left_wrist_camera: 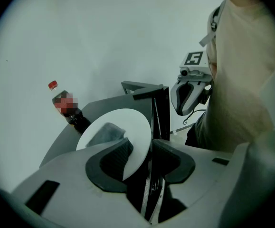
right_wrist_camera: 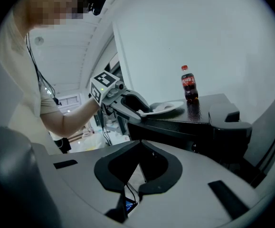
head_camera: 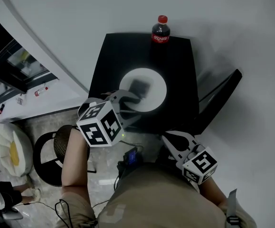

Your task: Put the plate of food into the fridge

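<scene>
A white plate [head_camera: 152,82] with a dark grey piece of food [head_camera: 138,87] lies near the front edge of a small black table [head_camera: 177,61]. My left gripper [head_camera: 128,99] has its jaws round the plate's near rim, one above and one below, and the pads look closed on it. In the left gripper view the plate [left_wrist_camera: 128,127] runs between the pads of that gripper [left_wrist_camera: 142,148]. The right gripper view shows that gripper [right_wrist_camera: 137,109] holding the plate [right_wrist_camera: 168,107] at the table's edge. My right gripper [head_camera: 168,139] hangs shut and empty, low in front of the table, its jaws [right_wrist_camera: 140,144] pressed together.
A cola bottle [head_camera: 160,30] with a red cap stands at the table's far edge, by the white wall. A black angled frame [head_camera: 222,91] sits right of the table. A round black stool [head_camera: 52,151] and cables lie on the floor at my left.
</scene>
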### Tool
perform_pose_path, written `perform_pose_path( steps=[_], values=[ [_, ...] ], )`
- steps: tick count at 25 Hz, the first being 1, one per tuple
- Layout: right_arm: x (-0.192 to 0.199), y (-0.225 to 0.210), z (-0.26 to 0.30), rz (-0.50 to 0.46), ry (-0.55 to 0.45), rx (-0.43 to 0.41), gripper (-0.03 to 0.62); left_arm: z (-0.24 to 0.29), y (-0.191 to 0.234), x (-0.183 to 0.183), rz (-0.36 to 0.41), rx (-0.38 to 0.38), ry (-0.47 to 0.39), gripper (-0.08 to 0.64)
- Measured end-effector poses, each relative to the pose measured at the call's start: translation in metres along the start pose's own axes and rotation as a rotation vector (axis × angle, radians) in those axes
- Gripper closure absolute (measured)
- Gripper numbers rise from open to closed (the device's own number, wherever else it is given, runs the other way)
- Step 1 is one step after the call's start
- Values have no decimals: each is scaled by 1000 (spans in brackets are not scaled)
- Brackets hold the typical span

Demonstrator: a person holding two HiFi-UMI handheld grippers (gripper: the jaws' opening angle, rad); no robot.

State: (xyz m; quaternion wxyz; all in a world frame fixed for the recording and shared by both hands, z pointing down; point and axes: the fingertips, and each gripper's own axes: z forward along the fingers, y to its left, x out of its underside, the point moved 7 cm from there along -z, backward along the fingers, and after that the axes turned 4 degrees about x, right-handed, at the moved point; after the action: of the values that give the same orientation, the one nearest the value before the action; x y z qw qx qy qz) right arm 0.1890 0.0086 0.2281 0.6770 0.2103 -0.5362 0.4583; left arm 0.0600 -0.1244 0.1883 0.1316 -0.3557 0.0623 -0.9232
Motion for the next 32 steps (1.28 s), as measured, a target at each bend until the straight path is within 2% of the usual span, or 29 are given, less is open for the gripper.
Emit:
perform_pose_path(
  steps=[9,17,24,27,29,32],
  values=[
    [0,1,1,-3,-9,-9,571,3,-2,1,34,-59,-23,402],
    [2,4,1,-1,-13,-16,571,1,-5,3,7,-101,-54,421],
    [3,0,0,19,-20,-14,571,-8,-8,-1,18,-85,-147,431],
    [4,0,0,22,-5,-17,571,-8,-15,-3,9,-30,-180,408],
    [4,0,1,18,2,-22,571,-6,-17,-3,10,-10,-167,396],
    [3,-1,3,14,-3,-23,571,-1,-14,-3,33,-25,-111,396]
  ],
)
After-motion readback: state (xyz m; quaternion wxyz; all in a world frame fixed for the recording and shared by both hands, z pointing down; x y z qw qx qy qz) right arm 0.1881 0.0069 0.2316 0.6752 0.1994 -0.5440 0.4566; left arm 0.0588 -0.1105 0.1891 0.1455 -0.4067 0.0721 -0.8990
